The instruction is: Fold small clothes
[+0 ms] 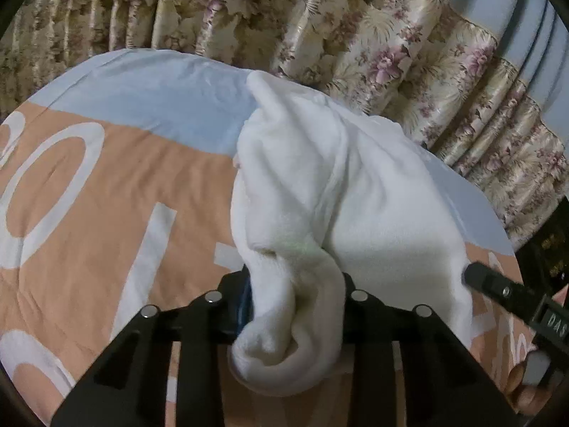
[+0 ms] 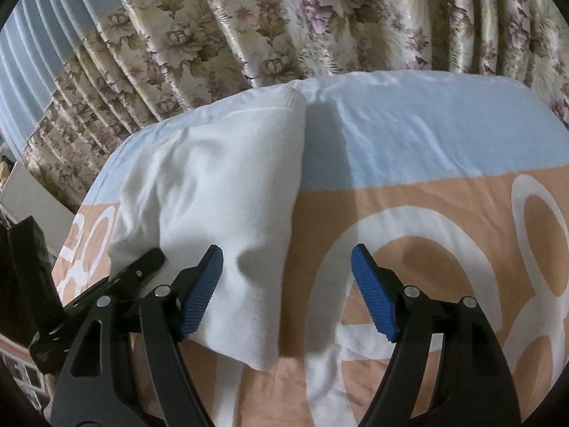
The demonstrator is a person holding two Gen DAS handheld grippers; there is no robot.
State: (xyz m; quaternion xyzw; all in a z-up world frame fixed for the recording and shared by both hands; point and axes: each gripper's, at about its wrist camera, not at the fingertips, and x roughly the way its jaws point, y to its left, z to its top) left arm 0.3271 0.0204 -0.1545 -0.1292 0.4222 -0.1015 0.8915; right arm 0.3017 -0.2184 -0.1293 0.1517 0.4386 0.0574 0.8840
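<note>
A small white garment [image 1: 341,185] lies on the bed, its near end bunched up. My left gripper [image 1: 295,295] is shut on that bunched end, which hangs over the fingers. In the right wrist view the garment [image 2: 227,192] stretches from the near left to the far edge of the bed. My right gripper [image 2: 286,284] is open and empty, its blue pads [image 2: 201,291] wide apart over the garment's near right edge. The left gripper's black finger [image 2: 142,263] shows at the garment's left side. The right gripper's black finger [image 1: 498,288] shows at the right in the left wrist view.
The bed has an orange, white and pale blue cover [image 1: 106,195] that also shows in the right wrist view [image 2: 444,178]. Floral curtains [image 1: 320,17] hang close behind the bed. A dark piece of furniture [image 1: 554,249] stands at the far right.
</note>
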